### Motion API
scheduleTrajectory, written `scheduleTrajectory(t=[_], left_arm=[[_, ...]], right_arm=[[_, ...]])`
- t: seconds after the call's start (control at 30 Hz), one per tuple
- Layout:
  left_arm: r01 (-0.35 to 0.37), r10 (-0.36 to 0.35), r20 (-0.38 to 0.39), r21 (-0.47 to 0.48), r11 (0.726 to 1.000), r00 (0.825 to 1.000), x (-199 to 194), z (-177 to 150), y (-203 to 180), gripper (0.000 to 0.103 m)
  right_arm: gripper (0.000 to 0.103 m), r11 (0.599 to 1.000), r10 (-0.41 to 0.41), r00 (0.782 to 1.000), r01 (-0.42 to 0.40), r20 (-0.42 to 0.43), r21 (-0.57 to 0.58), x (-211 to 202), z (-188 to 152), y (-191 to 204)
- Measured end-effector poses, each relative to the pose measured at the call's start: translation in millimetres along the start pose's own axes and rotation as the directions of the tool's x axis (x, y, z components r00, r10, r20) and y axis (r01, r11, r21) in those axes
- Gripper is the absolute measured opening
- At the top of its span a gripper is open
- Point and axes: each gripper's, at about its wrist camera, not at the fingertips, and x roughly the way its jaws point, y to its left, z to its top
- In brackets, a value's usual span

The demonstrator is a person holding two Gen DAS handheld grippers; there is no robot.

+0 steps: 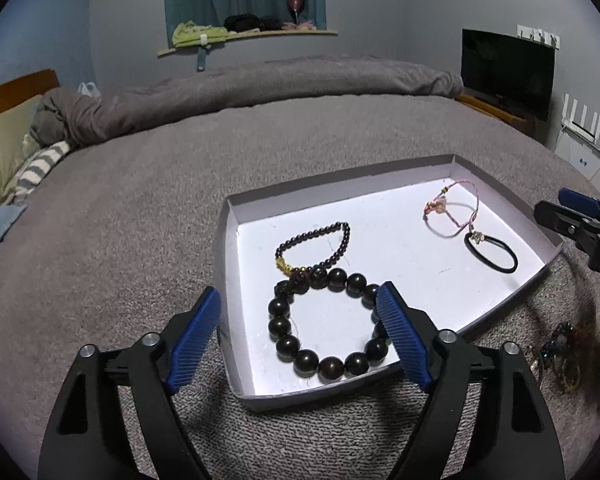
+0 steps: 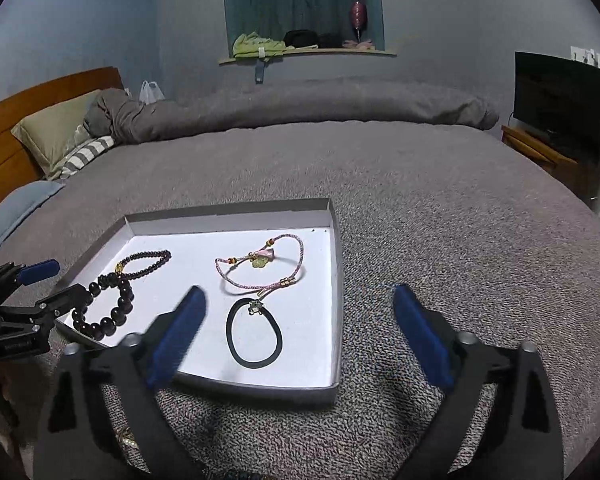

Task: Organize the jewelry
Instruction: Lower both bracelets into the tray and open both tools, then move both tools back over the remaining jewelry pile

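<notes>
A shallow white box lid (image 1: 440, 164) (image 2: 228, 206) lies on the grey bed. In it lie a large dark bead bracelet (image 1: 328, 366) (image 2: 104, 326), a small dark bead bracelet with a gold charm (image 1: 312, 236) (image 2: 148, 260), a pink cord bracelet (image 1: 456, 232) (image 2: 260, 284) and a black hair tie (image 1: 496, 266) (image 2: 252, 362). My left gripper (image 1: 300, 304) is open and empty, its jaws either side of the large bead bracelet at the lid's near corner. My right gripper (image 2: 298, 300) is open and empty above the lid's near right edge.
A small heap of loose jewelry (image 1: 564, 356) lies on the blanket right of the lid, near the right gripper (image 1: 580, 220). The left gripper shows at the left of the right wrist view (image 2: 40, 288). Pillows (image 2: 56, 132), a rolled duvet (image 2: 300, 104) and a TV (image 2: 560, 96) lie beyond.
</notes>
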Motion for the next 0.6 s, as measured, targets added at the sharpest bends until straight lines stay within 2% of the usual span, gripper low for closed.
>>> scheduleTrajectory(t=[0.03, 0.17, 0.37, 0.6], left_arm=[[-0.005, 0.005, 0.012, -0.002, 1.0, 1.0, -2, 0, 0, 0.09], [-0.019, 0.019, 0.058, 0.006, 1.0, 0.998, -15, -2, -5, 0.094], [0.0, -0.002, 0.08, 0.024, 1.0, 0.997, -29, -9, -17, 0.095], [0.051, -0.054, 0.077, 0.038, 0.998, 0.996, -42, -23, -35, 0.095]], right_arm=[[0.097, 1.0, -0.008, 1.0, 0.008, 0.004, 0.002, -3, -1, -1], [0.097, 1.0, -0.019, 1.0, 0.018, 0.022, 0.024, -18, -6, -5], [0.097, 0.999, -0.044, 0.997, 0.043, 0.058, 0.017, -43, -15, -7], [0.097, 0.998, -0.057, 0.997, 0.055, 0.051, 0.024, -61, -34, -16]])
